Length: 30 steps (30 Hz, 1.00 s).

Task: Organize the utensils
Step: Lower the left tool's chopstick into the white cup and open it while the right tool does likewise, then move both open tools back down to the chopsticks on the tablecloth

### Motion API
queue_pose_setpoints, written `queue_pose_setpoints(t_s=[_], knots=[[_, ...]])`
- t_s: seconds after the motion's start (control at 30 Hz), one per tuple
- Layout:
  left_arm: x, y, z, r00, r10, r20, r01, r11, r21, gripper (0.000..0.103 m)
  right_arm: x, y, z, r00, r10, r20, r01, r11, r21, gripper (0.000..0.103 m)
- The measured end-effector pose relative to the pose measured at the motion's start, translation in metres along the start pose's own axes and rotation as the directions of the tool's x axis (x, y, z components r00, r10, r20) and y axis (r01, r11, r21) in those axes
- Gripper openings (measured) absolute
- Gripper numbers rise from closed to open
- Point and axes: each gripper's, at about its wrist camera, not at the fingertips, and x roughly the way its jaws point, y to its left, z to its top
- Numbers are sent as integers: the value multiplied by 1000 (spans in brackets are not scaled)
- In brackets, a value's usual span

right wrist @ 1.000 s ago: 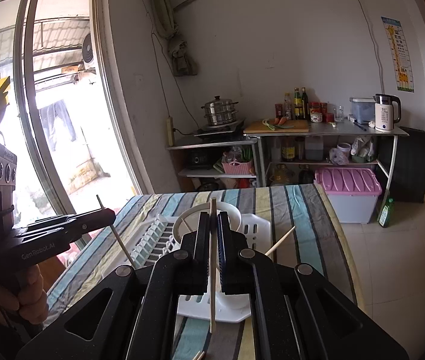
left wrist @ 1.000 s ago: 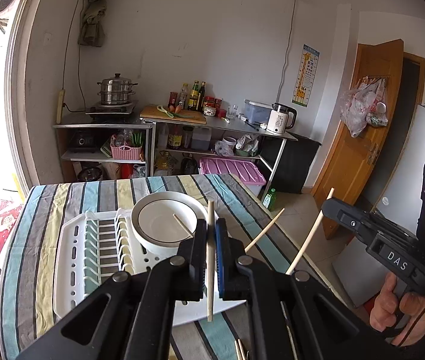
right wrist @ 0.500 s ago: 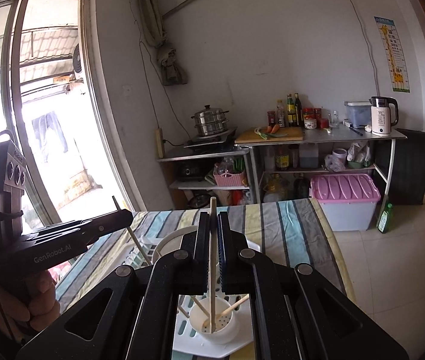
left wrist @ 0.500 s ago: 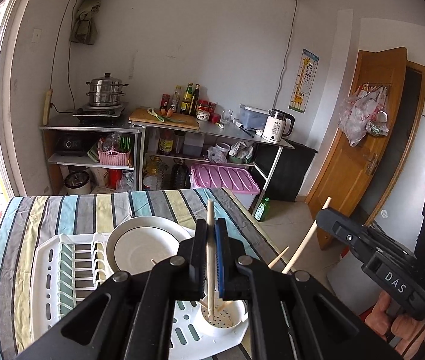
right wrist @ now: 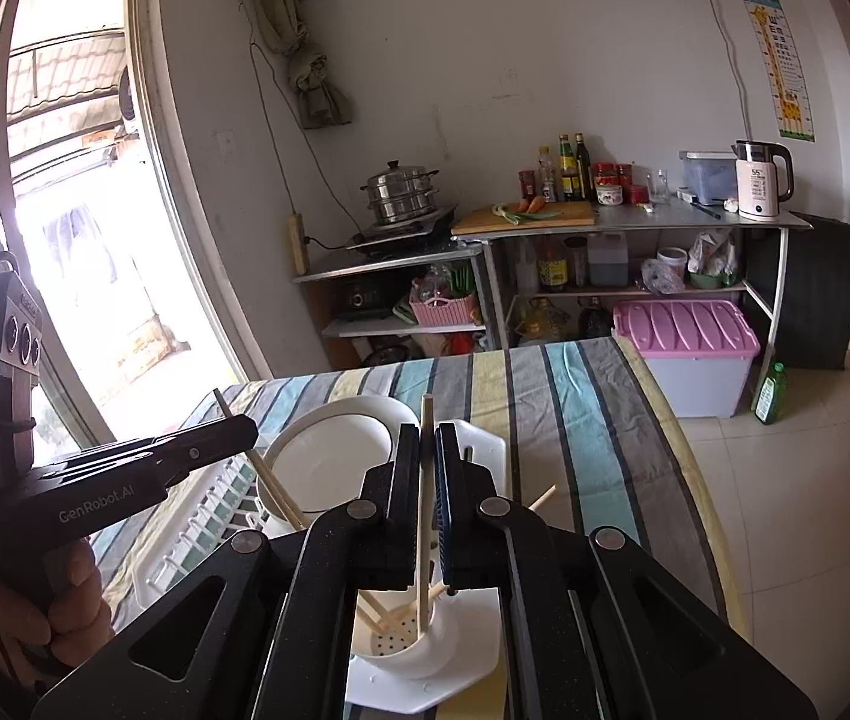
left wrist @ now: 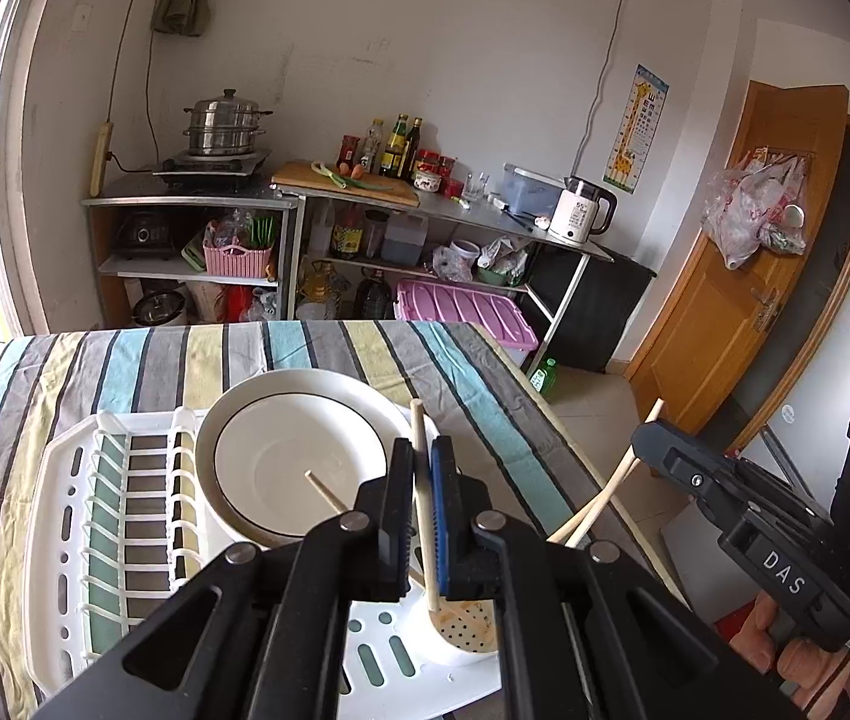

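My left gripper [left wrist: 422,474] is shut on a wooden chopstick [left wrist: 424,504] held upright, its lower tip at the rim of the white perforated utensil cup [left wrist: 464,630]. My right gripper [right wrist: 427,468] is shut on another chopstick [right wrist: 424,516] whose lower end stands inside the cup [right wrist: 404,636], next to several chopsticks resting there. Each gripper shows in the other's view: the right gripper [left wrist: 644,438] at the right, the left gripper [right wrist: 239,429] at the left. The cup sits at the near corner of a white dish rack [left wrist: 65,540].
A white bowl [left wrist: 299,462] sits in the rack behind the cup. The rack stands on a table with a striped cloth [left wrist: 143,360]. The table's right edge [right wrist: 683,456] drops to a tiled floor. Kitchen shelves line the far wall.
Both grippers have come down over the cup with their chopsticks. The right chopstick's tip has gone into the cup and the left one's tip has reached its rim.
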Motion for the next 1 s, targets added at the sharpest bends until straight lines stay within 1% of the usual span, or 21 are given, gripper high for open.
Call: queue_pose_setpoints(t_s=[0.07,0.27,0.43,0.47,0.5,0.57,0.63,0.7,0.83,0.9,1.0], knots=[[6,3,-3,1000,9,-19,-10,1000,-5,7,3,-3,-3,1000,-2,-16,2,1000,4,5],[14,8,-8,999,24,-45,-25,1000,-14,8,6,-9,-3,999,-17,-32,17,1000,8,5],[13,10,-10,998,38,-44,-38,999,-10,9,3,-13,-1,999,-11,-47,12,1000,16,6],[12,11,-11,998,42,-39,-43,999,-7,9,2,-13,-1,999,-11,-47,12,1000,16,7],[10,12,-12,998,45,-36,-45,999,-3,10,1,-12,-1,999,-12,-46,13,1000,15,13],[6,13,-14,998,47,-32,-47,999,0,10,-5,-12,-2,999,-6,-38,6,1000,14,22],[0,14,-18,998,56,-27,-56,998,4,12,-10,-10,-5,999,-2,-38,3,1000,12,22],[-8,16,-24,998,63,-17,-63,998,7,18,-16,-7,-9,999,0,-38,1,1000,7,22],[-32,20,-40,997,71,10,-71,997,8,20,-33,-2,-20,999,13,-30,-13,1000,4,22],[-46,22,-49,998,67,21,-67,998,4,23,-43,4,-28,1000,16,-25,-16,1000,-4,22],[-67,26,-66,997,69,38,-70,998,2,23,-60,15,-43,1000,22,-13,-22,1000,-22,22]])
